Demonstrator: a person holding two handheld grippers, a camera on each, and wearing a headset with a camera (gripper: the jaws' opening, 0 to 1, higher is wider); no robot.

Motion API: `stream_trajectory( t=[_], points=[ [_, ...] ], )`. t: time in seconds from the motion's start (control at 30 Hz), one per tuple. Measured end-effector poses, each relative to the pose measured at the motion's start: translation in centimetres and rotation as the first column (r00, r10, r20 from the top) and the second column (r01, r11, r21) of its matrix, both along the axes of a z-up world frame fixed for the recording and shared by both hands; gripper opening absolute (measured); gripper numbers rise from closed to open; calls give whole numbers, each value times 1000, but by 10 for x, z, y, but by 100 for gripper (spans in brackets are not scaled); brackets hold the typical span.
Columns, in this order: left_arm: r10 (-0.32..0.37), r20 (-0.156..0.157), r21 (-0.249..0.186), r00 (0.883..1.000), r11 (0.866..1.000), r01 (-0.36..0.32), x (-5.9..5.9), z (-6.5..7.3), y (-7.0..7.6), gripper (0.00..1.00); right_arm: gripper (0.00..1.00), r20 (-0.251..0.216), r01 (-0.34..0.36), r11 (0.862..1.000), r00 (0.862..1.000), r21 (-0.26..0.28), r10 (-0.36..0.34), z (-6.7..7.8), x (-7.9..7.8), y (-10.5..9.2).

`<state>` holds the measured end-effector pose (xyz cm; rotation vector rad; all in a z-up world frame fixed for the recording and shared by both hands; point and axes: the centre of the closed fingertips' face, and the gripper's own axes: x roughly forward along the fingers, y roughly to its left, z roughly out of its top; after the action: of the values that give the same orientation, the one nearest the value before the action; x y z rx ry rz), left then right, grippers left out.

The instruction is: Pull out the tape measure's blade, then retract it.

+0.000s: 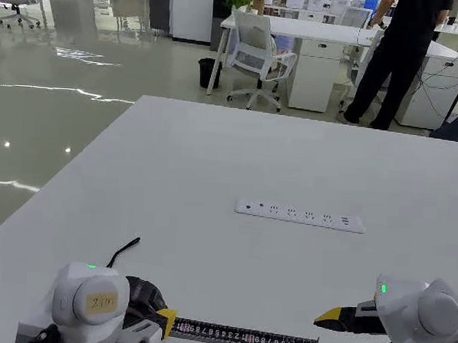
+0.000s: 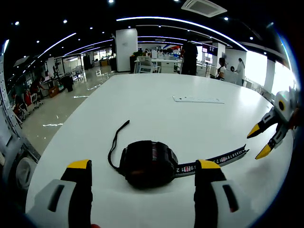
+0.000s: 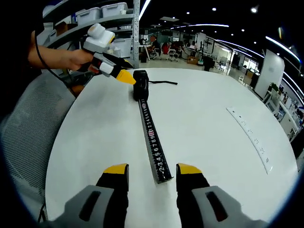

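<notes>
Head view counts one tape measure (image 1: 147, 298) on the white table (image 1: 237, 156), two grippers at the near edge, and one flat white power strip (image 1: 300, 215) further out, a long rectangle with a row of socket holes. An office chair (image 1: 254, 54) with a mesh back and a person (image 1: 396, 57) stand beyond on the glossy floor.

Its case (image 2: 147, 164) is one rounded black lump with a matt look, and one thin black strap (image 2: 115, 140) curls off its far side. One blade (image 3: 153, 140) runs straight out of it, a narrow dark strip printed with white numerals and a few red ones, lying flat on the smooth tabletop.

Each gripper has a grey-white plastic body and two fingers capped in yellow, four caps in all. On the left gripper (image 2: 142, 165) the fingers (image 2: 80, 180) are spread wide on either side of the case, with a gap to it on the left, while the right one crosses over the blade. On the right gripper (image 3: 153, 169) the fingers (image 3: 116, 175) are also apart, and the blade's free end lies on the table between them, gripped by neither
</notes>
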<state>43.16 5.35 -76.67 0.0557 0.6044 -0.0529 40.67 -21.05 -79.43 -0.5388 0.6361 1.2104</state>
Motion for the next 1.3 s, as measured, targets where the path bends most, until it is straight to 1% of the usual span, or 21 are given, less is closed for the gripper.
stream_trajectory(
  t=[0.23, 0.43, 0.67, 0.8, 0.97, 1.13, 1.3],
  points=[
    [14, -7, 3, 1000, 1000, -14, 3, -3, 2, 85, 37, -17, -49, 998, 999, -39, 48, -11, 2, -3],
    [16, -18, 3, 1000, 1000, -16, 2, -6, 2, 84, 31, -21, -78, 995, 997, -67, 77, -15, 7, -4],
    [20, -26, 8, 999, 1000, -20, 3, -9, 2, 83, 27, -38, -117, 988, 993, -100, 114, -24, 9, -7],
    [26, -25, 10, 999, 1000, -26, 4, -9, 3, 82, 25, -41, -130, 986, 991, -104, 127, -25, 11, -7],
    [30, -28, 9, 999, 1000, -30, 5, -10, 3, 82, 19, -60, -149, 983, 988, -107, 144, -29, 11, -8],
    [36, -29, 7, 999, 999, -35, 7, -11, 3, 81, 16, -56, -149, 983, 988, -111, 144, -32, 14, -8],
    [45, -32, 6, 998, 999, -45, 8, -12, 3, 81, 15, -55, -159, 981, 987, -109, 154, -32, 13, -8]
  ],
)
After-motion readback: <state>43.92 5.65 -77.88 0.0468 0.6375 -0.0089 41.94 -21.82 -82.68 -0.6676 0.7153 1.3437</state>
